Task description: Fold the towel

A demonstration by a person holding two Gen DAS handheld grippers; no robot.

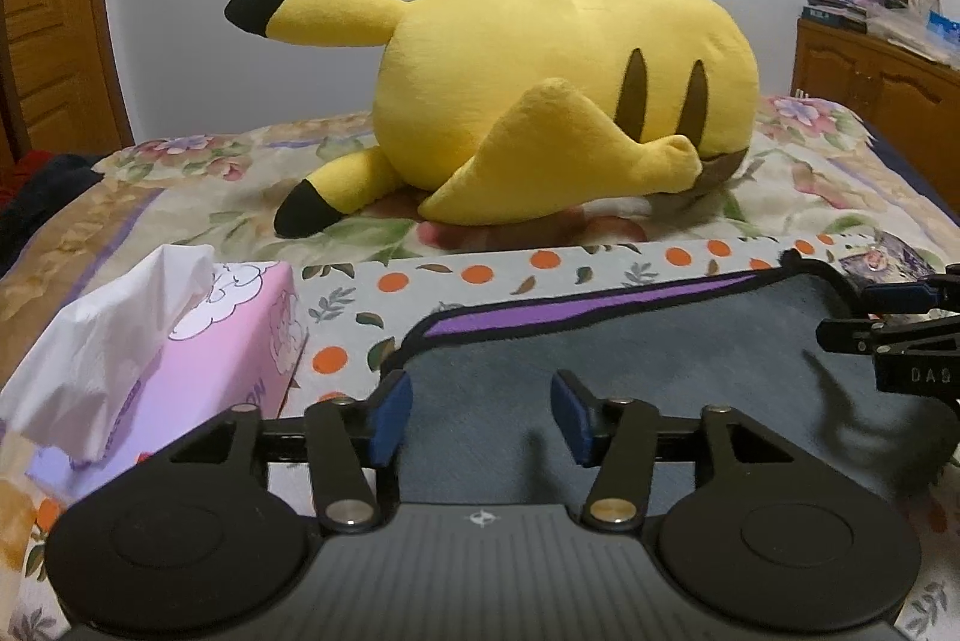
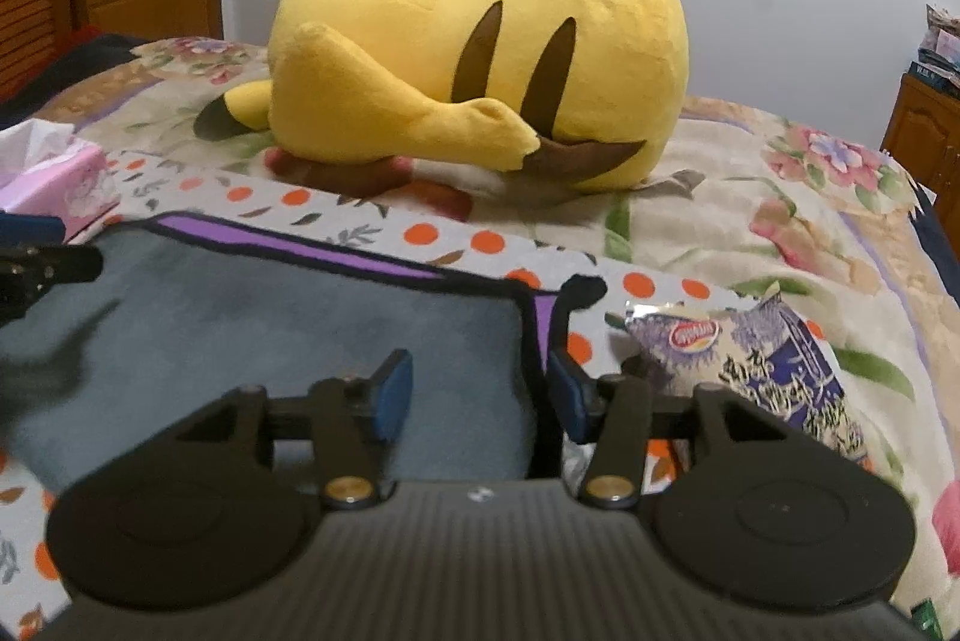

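A grey towel (image 1: 630,371) with a purple band and black edging is seen lying flat on an orange-dotted cloth (image 1: 480,275) spread over a floral bedspread (image 1: 210,185). In the left wrist view the left gripper (image 1: 483,416) is held low over the towel's near left part, its blue-padded fingers (image 1: 390,419) spread apart with only towel seen between them; nothing is pinched. In the right wrist view the right gripper (image 2: 480,395) is positioned at the towel's (image 2: 300,341) near right edge, jaws likewise spread, the black edging running up between the fingers (image 2: 393,392); contact with the fabric cannot be told. The right gripper's tip is also caught at the right border of the left view (image 1: 900,335).

A pink tissue box (image 1: 198,353) with a white tissue pulled up is placed just left of the towel. A purple-and-white snack bag (image 2: 768,371) lies just right of the towel. A yellow Pikachu plush (image 1: 540,101) is laid on its side further back on the bed, well apart from the towel.
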